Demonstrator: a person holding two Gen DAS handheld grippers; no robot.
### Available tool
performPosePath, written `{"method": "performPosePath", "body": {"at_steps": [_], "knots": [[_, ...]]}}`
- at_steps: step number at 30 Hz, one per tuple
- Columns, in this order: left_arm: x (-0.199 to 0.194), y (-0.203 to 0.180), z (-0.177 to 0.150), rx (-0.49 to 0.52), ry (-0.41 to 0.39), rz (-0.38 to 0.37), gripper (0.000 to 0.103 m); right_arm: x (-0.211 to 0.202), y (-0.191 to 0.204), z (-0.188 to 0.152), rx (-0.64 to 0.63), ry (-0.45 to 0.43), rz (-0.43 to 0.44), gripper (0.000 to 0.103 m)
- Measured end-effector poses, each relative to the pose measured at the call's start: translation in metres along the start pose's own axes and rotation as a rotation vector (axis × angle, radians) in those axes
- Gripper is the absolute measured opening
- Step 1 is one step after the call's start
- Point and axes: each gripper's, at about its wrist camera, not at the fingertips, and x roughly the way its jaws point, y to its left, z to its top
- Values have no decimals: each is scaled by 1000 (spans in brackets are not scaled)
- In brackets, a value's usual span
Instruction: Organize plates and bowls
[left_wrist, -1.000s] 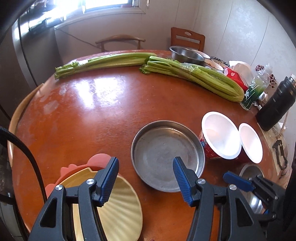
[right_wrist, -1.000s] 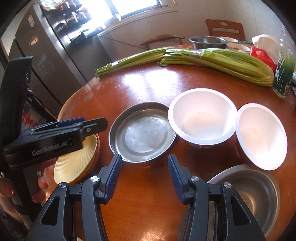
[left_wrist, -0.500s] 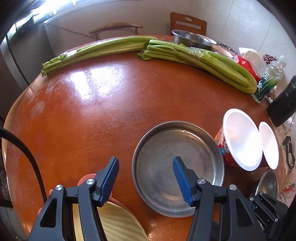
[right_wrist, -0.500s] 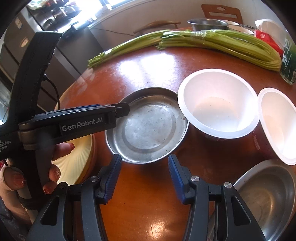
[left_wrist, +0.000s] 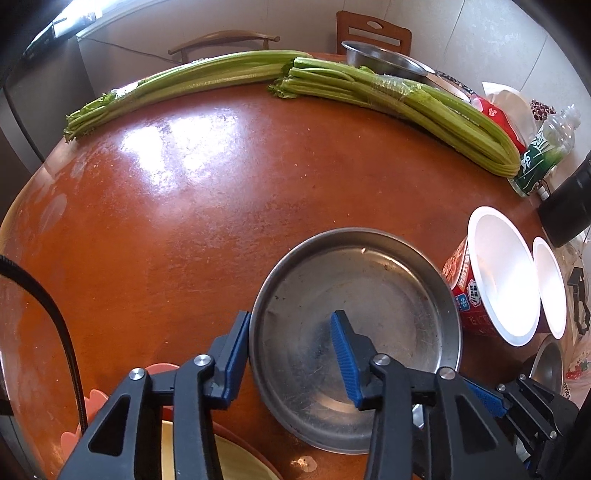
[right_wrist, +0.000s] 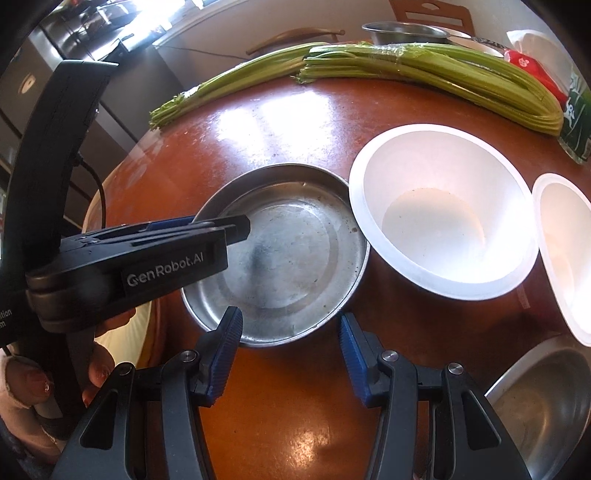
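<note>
A shallow steel plate (left_wrist: 369, 295) (right_wrist: 288, 251) lies on the red-brown table. My left gripper (left_wrist: 290, 343) (right_wrist: 236, 225) straddles its left rim. One pad sits outside against the rim, the other hangs inside over the plate floor, and the jaws are closing. My right gripper (right_wrist: 290, 332) (left_wrist: 487, 398) hovers just short of the plate's near edge, its jaws opening with only bare table between them. Two white bowls (right_wrist: 436, 221) (right_wrist: 569, 251) stand to the right of the plate. A steel bowl (right_wrist: 535, 406) sits near right. A yellow plate (left_wrist: 229, 458) rests on a pink one (left_wrist: 92, 406).
Two celery bundles (left_wrist: 406, 99) (left_wrist: 184, 81) lie across the far side. A steel basin (left_wrist: 380, 62), a red packet, a green bottle (left_wrist: 546, 147) and a black flask (left_wrist: 569, 206) crowd the back right. A person's hand (right_wrist: 99, 369) holds the left gripper. Chairs stand behind the table.
The left gripper dropped forward onto the steel plate's left rim and its jaws narrowed. The right gripper moved down and closer to the plate's near edge, its jaws spreading slightly.
</note>
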Motion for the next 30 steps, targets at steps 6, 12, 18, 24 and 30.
{"method": "performPosePath", "body": {"at_steps": [6,12,18,24,30], "knots": [[0,4,-2,-8,-4,-3,39,1,0,-1,-15,-12,-7,57],[-12,8,-6,-21,-32,-7,39,-5,3,-1,-19,-24,11,57],[-30,10,-8,-31,-72,-23,39,-21,7,-2,-22,-57,32,57],[-52,10,-14,-34,-111,-24,39,-37,15,-6,-39,-87,48,57],[-77,13,-26,-46,-155,-8,39,-52,28,-14,-76,-109,64,57]]}}
